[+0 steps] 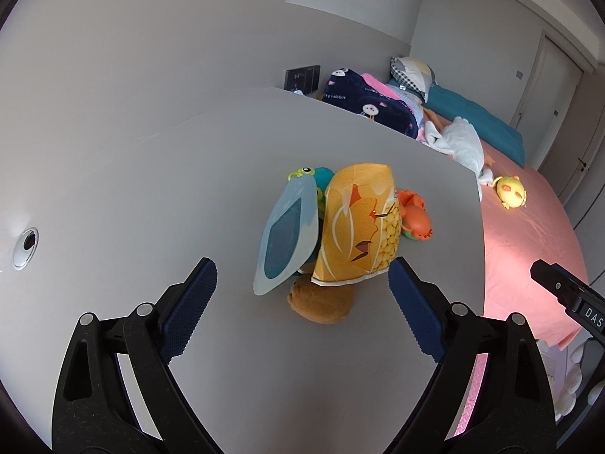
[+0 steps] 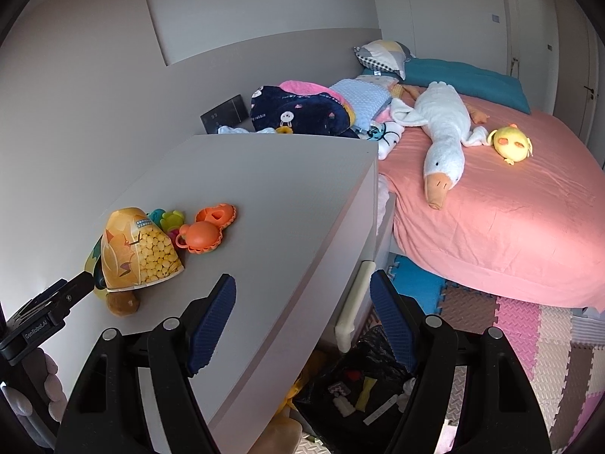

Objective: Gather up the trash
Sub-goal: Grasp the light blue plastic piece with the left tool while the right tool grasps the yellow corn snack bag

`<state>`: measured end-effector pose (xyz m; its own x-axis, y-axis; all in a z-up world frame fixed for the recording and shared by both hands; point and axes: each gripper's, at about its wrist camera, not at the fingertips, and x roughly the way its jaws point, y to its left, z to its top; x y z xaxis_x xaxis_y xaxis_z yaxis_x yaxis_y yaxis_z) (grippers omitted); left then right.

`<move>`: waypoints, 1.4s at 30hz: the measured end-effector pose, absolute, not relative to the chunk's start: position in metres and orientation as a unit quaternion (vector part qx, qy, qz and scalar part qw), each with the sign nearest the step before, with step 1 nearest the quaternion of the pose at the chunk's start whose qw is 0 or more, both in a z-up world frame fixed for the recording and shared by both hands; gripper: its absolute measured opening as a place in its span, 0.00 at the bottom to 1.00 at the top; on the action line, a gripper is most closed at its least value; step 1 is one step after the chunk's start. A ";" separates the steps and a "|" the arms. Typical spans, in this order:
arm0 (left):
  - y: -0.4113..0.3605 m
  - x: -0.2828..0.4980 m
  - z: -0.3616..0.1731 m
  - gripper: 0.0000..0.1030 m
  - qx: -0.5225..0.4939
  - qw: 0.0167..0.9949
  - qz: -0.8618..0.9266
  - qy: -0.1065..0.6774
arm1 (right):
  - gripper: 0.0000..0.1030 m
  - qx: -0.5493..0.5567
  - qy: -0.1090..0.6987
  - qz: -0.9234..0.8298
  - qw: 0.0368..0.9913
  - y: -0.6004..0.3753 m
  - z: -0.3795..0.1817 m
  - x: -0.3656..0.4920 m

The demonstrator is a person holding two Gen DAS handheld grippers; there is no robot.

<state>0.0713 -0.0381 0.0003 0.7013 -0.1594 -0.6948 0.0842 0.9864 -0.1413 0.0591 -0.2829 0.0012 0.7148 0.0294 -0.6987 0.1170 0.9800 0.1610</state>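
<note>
An orange corn-print snack wrapper [image 1: 359, 227] stands on the grey tabletop [image 1: 189, 174], with a pale blue wrapper [image 1: 287, 234] leaning on its left. A brown plush piece [image 1: 321, 300] lies under them. My left gripper [image 1: 302, 287] is open, its jaws on either side just short of the wrappers. The corn wrapper also shows in the right wrist view [image 2: 140, 251]. My right gripper [image 2: 302, 302] is open and empty over the table's right edge, above a black trash bag [image 2: 363, 382] holding scraps on the floor.
Orange toys [image 2: 206, 229] and green-blue toys [image 2: 170, 219] lie behind the wrappers. A pink bed [image 2: 510, 196] carries a white goose plush [image 2: 442, 132], a yellow plush [image 2: 510, 143] and folded blankets [image 2: 302, 109]. Foam mats [image 2: 537, 333] cover the floor.
</note>
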 end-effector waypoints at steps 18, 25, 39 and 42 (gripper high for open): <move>-0.026 0.109 -0.019 0.64 -0.054 0.912 -0.071 0.401 | 0.72 0.094 0.397 -0.018 0.913 -0.272 -0.018 0.085; -0.026 0.127 -0.031 0.64 -0.048 0.904 -0.076 0.419 | 0.72 0.094 0.400 -0.016 0.912 -0.268 -0.024 0.092; -0.026 0.156 -0.040 0.64 -0.025 0.901 -0.069 0.428 | 0.72 0.088 0.404 -0.002 0.911 -0.256 -0.030 0.105; -0.026 0.165 -0.042 0.69 -0.025 0.897 -0.069 0.436 | 0.72 0.086 0.403 -0.001 0.911 -0.253 -0.029 0.107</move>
